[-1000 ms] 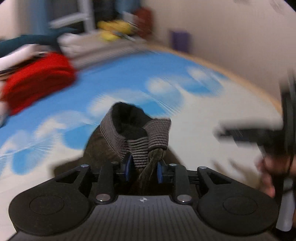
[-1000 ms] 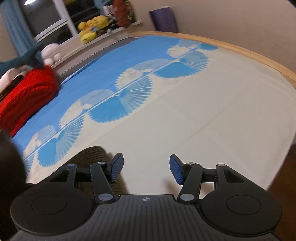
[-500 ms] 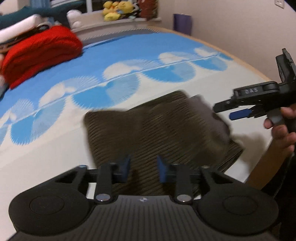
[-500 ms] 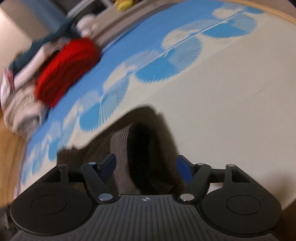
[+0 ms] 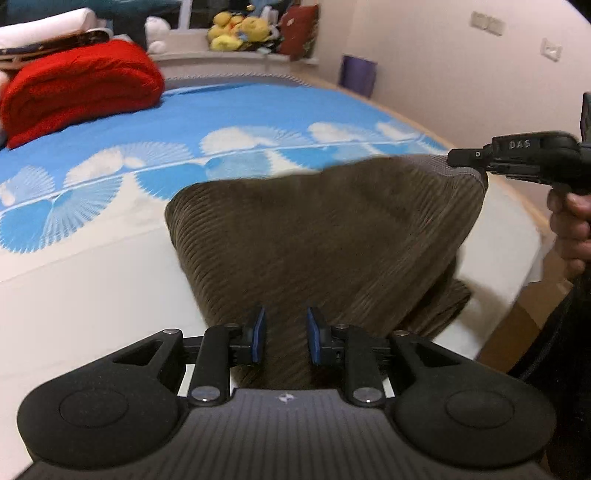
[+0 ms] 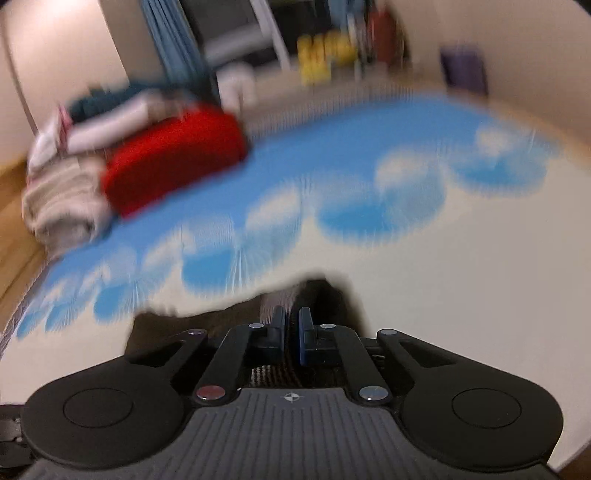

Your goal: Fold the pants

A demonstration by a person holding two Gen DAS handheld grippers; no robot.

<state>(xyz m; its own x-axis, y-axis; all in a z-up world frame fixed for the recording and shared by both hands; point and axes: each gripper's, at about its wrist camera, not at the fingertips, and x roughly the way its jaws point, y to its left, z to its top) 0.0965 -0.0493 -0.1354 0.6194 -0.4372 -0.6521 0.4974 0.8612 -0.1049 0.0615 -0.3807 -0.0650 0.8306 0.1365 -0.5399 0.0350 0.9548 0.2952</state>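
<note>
1. Evidently, the fold is judged to be at an early or middle stage: the brown corduroy pants (image 5: 325,236) are seen bunched and partly lifted off the bed (image 5: 74,295), not laid flat in a neat stack.
2. The ribbed waistband (image 5: 458,168) is pinched by the right tongs (image 5: 452,158) at about 2 o'clock in the left wrist view; in the right wrist view the same tongs (image 6: 291,334) are seen pressed together on that band.
3. The left tongs (image 5: 284,338) are set narrowly apart at 6 o'clock, with cloth running between the blue pads (image 5: 258,336); whether the cloth is actually squeezed cannot be told.
4. Still to be done, by judgement: the garment must be spread, smoothed and doubled over.
5. The bed is covered by a sheet, cream on the near side and blue with white fan shapes (image 5: 236,136) farther off.
6. A folded red blanket (image 5: 77,88) is seen at 10 o'clock, with yellow plush toys (image 5: 236,29) on a ledge at 12 o'clock, a purple bin (image 5: 357,74) at 1 o'clock and wall switches (image 5: 487,23) beyond it.
</note>
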